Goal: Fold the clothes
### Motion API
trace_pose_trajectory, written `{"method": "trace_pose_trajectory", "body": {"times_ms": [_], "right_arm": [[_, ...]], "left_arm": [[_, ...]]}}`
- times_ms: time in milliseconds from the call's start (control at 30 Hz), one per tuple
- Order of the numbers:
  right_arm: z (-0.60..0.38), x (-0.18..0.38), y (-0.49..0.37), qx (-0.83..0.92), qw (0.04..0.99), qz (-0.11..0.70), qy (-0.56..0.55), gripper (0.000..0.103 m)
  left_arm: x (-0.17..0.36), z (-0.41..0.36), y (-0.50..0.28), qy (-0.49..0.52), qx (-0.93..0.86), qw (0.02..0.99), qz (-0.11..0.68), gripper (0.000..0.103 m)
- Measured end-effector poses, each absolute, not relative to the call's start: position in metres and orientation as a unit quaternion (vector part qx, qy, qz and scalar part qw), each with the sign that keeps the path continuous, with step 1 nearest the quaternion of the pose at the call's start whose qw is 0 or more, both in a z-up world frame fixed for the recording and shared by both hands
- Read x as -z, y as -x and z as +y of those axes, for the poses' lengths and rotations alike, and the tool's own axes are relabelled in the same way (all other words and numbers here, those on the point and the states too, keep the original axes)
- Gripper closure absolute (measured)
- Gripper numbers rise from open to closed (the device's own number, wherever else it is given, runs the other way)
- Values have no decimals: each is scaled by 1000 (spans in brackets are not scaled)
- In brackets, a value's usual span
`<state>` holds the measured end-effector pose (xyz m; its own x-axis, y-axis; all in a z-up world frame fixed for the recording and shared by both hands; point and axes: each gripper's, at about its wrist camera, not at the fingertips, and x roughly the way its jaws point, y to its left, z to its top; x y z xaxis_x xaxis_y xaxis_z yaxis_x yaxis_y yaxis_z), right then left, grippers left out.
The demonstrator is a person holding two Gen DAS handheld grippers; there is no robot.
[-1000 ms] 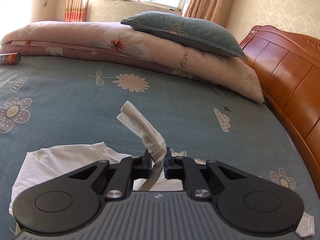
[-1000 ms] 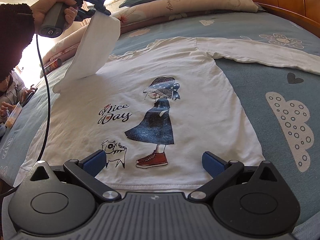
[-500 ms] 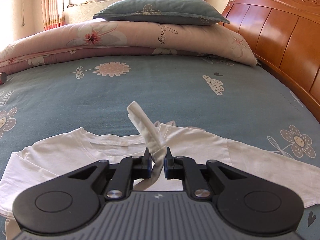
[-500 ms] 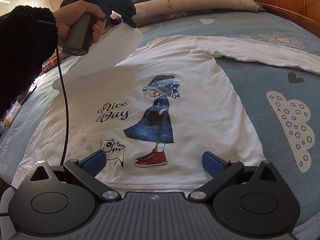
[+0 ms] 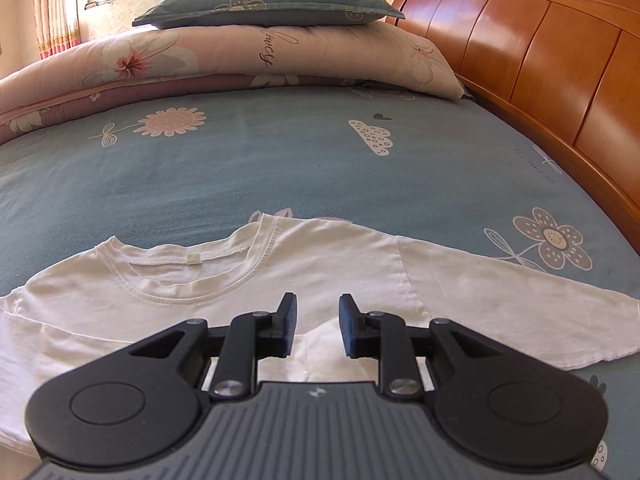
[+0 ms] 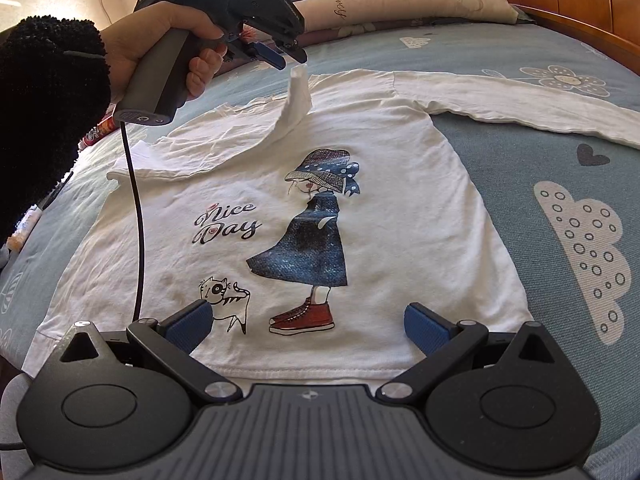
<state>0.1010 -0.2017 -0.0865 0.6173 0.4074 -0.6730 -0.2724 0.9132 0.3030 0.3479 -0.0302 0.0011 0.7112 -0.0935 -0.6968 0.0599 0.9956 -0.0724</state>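
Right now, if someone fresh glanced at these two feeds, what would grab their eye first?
The white shirt spread flat on the blue flowered bedsheet, its girl-and-cat print facing up. Above its left shoulder, the left gripper is opening, and the folded-in sleeve hangs just under it, free of the pads. The right gripper hovers open over the hem.

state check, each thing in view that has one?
left gripper: jaws opening, nothing pinched, just above the sleeve tip
right gripper: open wide, nothing between its fingers, over the hem
white T-shirt: flat on the bed, print side up
left sleeve: folded in over the chest, tip standing up, just clear of the pads
right sleeve: spread out flat, unfolded
pillow: lying on the folded quilt
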Motion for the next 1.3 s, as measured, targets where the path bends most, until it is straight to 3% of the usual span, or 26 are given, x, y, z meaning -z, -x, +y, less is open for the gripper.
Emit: {"method": "trace_pose_trajectory", "body": {"times_ms": [100,367,733,800,1033,1300], "right_arm": [[-201,87,-100,-190,896,393,-84,0],[-202,88,-101,-187,897,391,-92,0],[-199,88,-101,-178,901,386,-88,0],[-203,89,-100,-181,901,381,-99,0],[-213,91,-99,-180,902,365,-141,0],[-189,78,-99,-175,919,349,-44,0]], "left_arm": [[-10,-22,-336,-1,46,927,373,66],[-37,47,-283,-92,-12,930,356,62],[-69,143,-212,-53,-101,926,360,49],[-62,146,-208,-56,-99,927,357,42],[-5,179,-194,-26,-108,918,381,41],[70,230,-185,116,-129,916,360,42]]}}
